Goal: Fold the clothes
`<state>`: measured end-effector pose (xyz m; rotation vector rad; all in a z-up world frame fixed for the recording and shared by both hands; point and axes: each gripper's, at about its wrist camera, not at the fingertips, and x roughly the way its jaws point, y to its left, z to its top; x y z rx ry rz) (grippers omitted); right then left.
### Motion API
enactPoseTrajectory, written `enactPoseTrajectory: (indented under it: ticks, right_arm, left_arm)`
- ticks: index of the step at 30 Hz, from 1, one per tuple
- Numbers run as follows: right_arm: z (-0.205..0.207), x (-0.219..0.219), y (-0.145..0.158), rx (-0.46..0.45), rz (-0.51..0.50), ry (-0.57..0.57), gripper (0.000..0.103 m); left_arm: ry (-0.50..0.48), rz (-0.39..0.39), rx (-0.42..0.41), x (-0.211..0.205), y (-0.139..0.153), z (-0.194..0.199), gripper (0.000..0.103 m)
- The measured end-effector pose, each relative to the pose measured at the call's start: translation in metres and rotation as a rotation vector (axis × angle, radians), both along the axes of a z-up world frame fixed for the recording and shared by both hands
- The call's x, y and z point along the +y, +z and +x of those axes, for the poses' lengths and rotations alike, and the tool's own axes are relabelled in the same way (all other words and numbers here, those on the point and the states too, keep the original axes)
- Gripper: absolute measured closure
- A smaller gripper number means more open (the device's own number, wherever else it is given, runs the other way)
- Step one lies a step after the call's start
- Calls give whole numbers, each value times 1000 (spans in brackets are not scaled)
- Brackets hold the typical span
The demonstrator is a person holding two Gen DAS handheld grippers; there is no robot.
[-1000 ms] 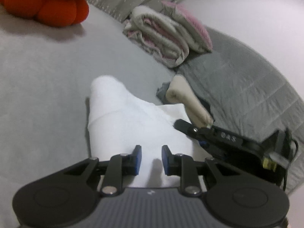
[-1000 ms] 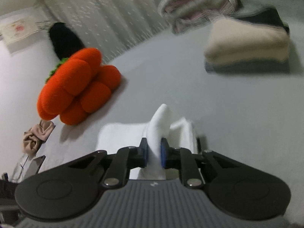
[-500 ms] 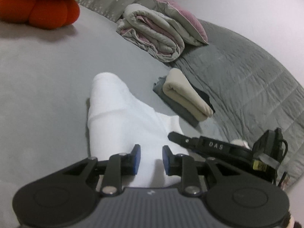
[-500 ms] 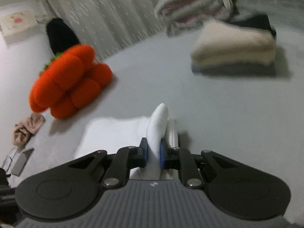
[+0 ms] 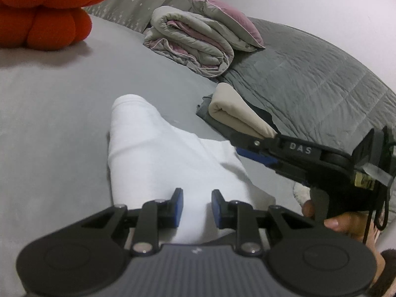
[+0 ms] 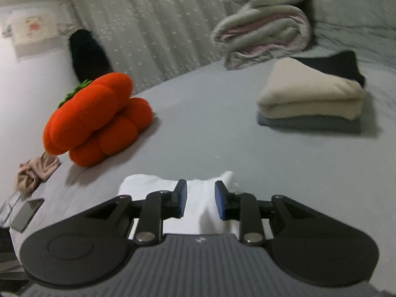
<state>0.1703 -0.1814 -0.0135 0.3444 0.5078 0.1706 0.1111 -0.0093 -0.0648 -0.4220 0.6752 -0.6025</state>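
Note:
A white garment [image 5: 158, 153] lies folded lengthwise on the grey bed [image 5: 49, 123]. My left gripper [image 5: 197, 206] stands open over its near end, the cloth showing between and below the blue pads. My right gripper [image 5: 243, 146] comes in from the right, level with the garment's right edge, held by a hand [image 5: 341, 222]. In the right wrist view the right gripper [image 6: 201, 199] is open too. The white garment [image 6: 148, 185] lies flat under its fingers, with a small raised corner past the right pad.
An orange plush cushion [image 6: 96, 118] sits at the left. A stack of folded clothes with a beige one on top [image 6: 309, 99] lies at the right. Behind it are a rolled quilt [image 6: 264, 32] and a grey quilted blanket [image 5: 321, 81]. A phone [image 6: 26, 214] lies at the bed's left edge.
The right gripper was shut on an upright fold of the white garment; it has opened and the fold has dropped flat. The left gripper stayed open.

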Motion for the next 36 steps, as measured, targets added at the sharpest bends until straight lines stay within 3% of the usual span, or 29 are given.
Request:
enactPoseTrajectory:
  ticks: [7,9,15,17,20,29,36]
  right_arm:
    - [12,10,-15,30,-76,38,75]
    - [16,4,-23,66,-77,29,85]
    - [16,-2,-25,89,-52,27,87]
    - [9,-1,-21,74,-65,38,86]
    - [-2,2,-15,51,-83,61,75]
    - [-34,9,2,-14,-138,131,74]
    - [-33,-7,-20,66,-130,141,70]
  left_arm:
    - [-19,14,-2,0,1,1,78]
    - [-31,23,-1,-1,2,2,78]
    - [-35,48,-31,-3,12,7,78]
    - [-19,47,-52,-2,15,10,78]
    - [25,50,-87,0,17,15,78]
    - [143,81,-122,7,7,29,78]
    - [140,129,-148,6,3,22,82]
